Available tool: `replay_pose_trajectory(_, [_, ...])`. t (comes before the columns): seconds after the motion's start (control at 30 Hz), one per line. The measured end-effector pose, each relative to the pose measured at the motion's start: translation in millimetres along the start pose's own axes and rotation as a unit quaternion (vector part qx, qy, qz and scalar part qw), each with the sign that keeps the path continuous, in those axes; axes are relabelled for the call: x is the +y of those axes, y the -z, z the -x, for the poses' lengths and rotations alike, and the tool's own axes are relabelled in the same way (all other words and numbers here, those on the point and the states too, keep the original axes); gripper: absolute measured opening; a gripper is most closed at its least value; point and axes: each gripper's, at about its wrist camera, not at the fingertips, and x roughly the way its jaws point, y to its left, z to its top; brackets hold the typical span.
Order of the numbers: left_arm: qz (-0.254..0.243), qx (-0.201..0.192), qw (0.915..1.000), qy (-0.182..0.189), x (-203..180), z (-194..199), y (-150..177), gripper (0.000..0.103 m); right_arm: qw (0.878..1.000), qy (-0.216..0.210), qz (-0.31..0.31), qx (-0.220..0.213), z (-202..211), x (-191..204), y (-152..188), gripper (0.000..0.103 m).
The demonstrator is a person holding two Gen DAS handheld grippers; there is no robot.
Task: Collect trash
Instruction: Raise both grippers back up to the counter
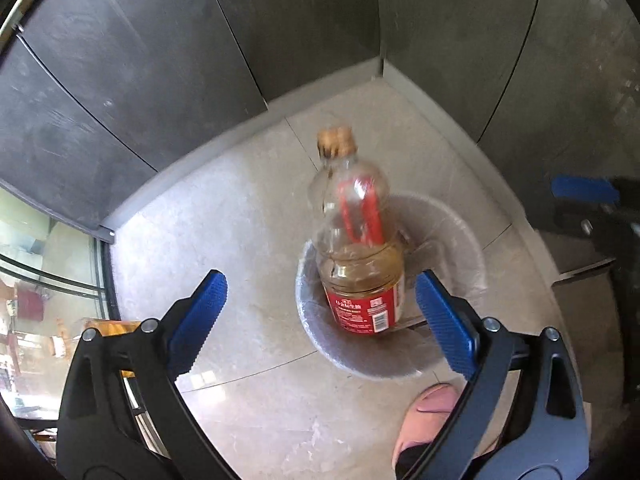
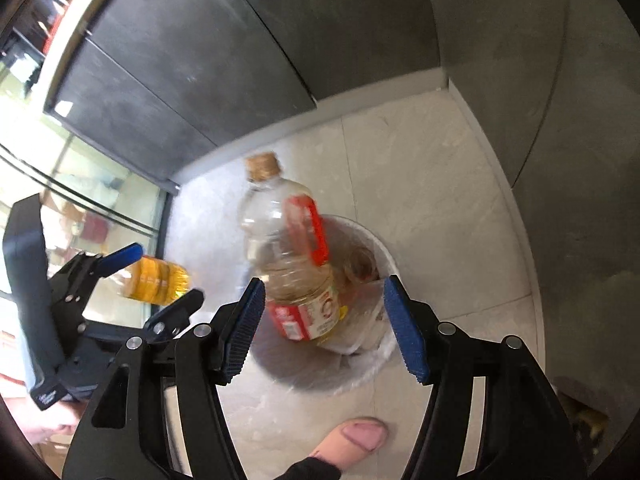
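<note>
A clear plastic bottle (image 1: pixel 354 240) with a red handle, red label, tan cap and some amber liquid is upright in mid-air over a round grey bin (image 1: pixel 448 248) with a clear liner. Neither gripper touches it. My left gripper (image 1: pixel 320 324) is open, its blue pads either side of the bottle's base. In the right wrist view the bottle (image 2: pixel 292 260) tilts over the bin (image 2: pixel 372 248), and my right gripper (image 2: pixel 324 328) is open around it. The left gripper (image 2: pixel 156 280) shows at the left, open.
Dark grey cabinet panels (image 1: pixel 160 60) form a corner behind the bin on a pale tiled floor (image 1: pixel 224 208). A yellow bottle (image 2: pixel 158 280) lies left on the floor by a glass door (image 2: pixel 80 184). The person's pink shoe (image 1: pixel 428 412) is near the bin.
</note>
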Motion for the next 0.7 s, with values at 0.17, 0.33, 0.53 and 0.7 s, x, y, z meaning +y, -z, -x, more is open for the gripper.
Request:
replay_pose_trajectory(0.17, [0.008, -0.034, 0.9994, -0.005, -6, 86, -25, 0.093, 1.0, -0.008, 0.008, -0.019, 93, 27, -1, 0.065])
replay_pose_trajectory(0.33, [0.013, -0.048, 0.9982, -0.033, -3, 184, -55, 0.094, 0.998, -0.029, 0.034, -0.047, 202, 63, -5, 0.065])
replay_pose_trajectory(0.53, [-0.03, -0.092, 0.9933, -0.063, -22, 310, -86, 0.096, 0.99, -0.043, 0.043, -0.126, 347, 92, -8, 0.069])
replay_pose_trajectory(0.7, [-0.062, -0.126, 0.9897, -0.03, -56, 387, -111, 0.096, 0.979, -0.002, 0.013, -0.205, 453, 85, 11, 0.078])
